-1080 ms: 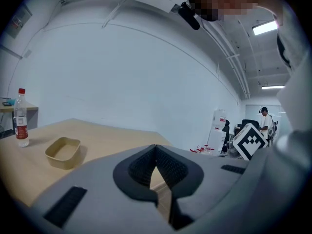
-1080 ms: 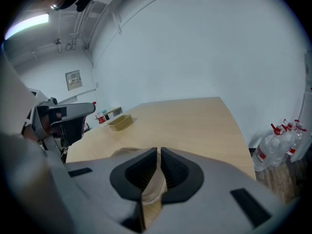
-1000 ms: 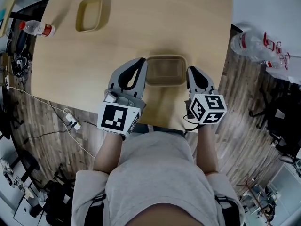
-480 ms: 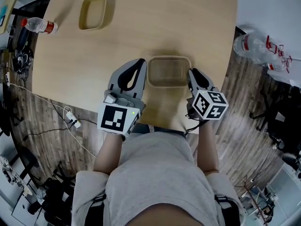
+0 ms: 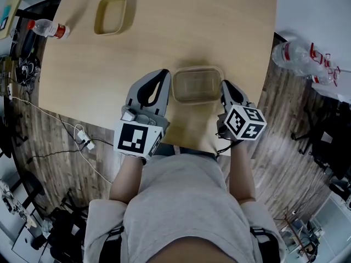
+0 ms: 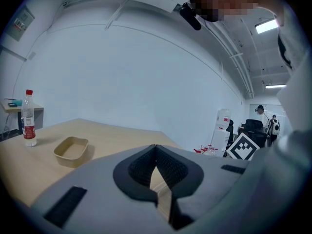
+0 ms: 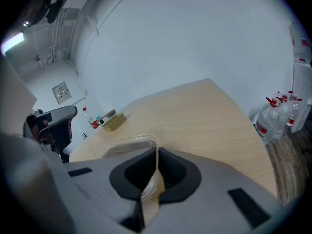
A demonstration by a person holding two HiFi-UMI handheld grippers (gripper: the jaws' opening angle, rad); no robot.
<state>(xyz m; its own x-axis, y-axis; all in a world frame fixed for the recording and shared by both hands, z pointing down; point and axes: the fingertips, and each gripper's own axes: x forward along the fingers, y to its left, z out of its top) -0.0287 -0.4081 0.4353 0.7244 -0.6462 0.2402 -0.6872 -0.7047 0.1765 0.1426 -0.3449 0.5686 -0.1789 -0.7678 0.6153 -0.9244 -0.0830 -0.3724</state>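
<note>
A tan container [image 5: 196, 85] with a clear plastic lid [image 7: 127, 146] sits near the table's front edge, between my two grippers. My right gripper [image 5: 225, 85] is at its right end, and in the right gripper view the jaws of that gripper [image 7: 156, 154] are shut on the thin rim of the clear lid. My left gripper [image 5: 164, 72] rests just left of the container. In its own view the left gripper [image 6: 156, 149] is shut with nothing between the jaws.
An open tan tray [image 5: 112, 14] lies at the far left of the wooden table [image 5: 208, 21], with a red-capped bottle [image 5: 48, 29] beside it. Large water bottles [image 5: 299, 53] stand on the floor to the right. Cables [image 5: 82, 141] trail on the left.
The right gripper has tilted, and the clear lid's rim now shows rising between its jaws. The container has shifted slightly right. The left gripper has turned a little.
</note>
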